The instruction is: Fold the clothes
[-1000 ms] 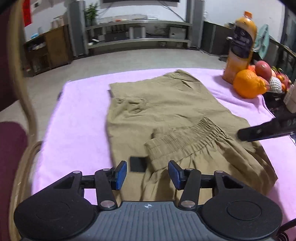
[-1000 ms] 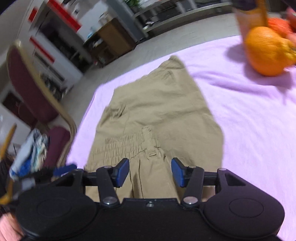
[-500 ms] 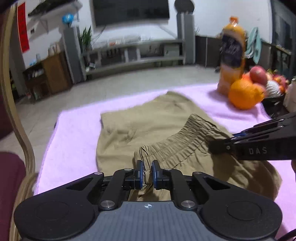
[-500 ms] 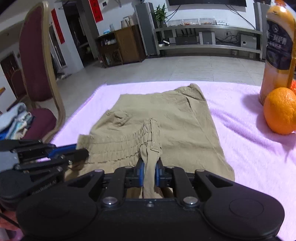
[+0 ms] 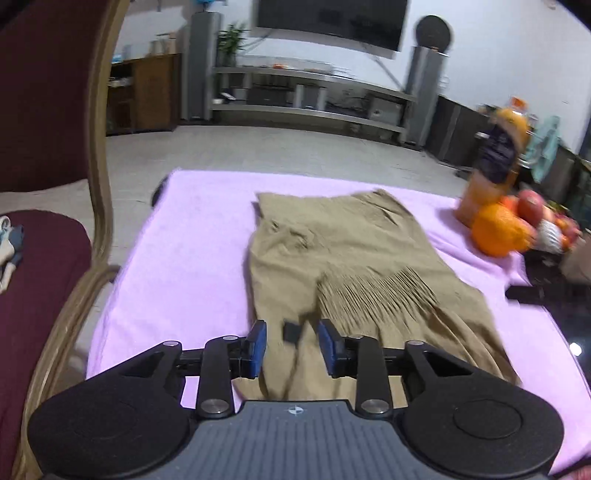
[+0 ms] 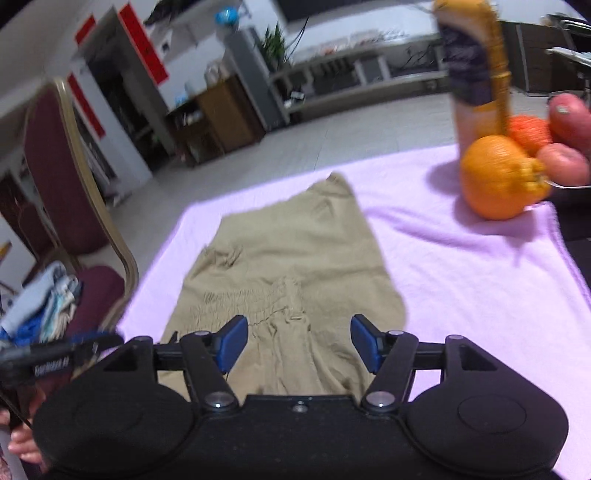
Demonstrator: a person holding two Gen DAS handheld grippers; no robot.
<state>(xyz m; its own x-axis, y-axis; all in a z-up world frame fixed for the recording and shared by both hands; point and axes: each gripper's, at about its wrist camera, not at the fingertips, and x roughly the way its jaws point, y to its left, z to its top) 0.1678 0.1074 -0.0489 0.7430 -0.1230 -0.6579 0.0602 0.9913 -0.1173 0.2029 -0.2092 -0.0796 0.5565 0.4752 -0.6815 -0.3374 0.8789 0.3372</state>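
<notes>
Khaki shorts (image 5: 343, 266) lie on the pink-covered table (image 5: 192, 258), waistband folded over. Left tool (image 5: 291, 347) and right tool (image 6: 295, 343) both apart, holding nothing. Fold set down; next, regrip an edge.

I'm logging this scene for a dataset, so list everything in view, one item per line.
shorts: one, khaki, half folded on the cloth
cloth: one, lilac, covering the table
juice bottle: one, orange with a dark label, far right
orange: one large, in front of the bottle
chair: one, maroon with a gold frame, left
television: one, dark, on the far wall
left hand-held gripper: black, blue pads, open
right hand-held gripper: black, blue pads, open
</notes>
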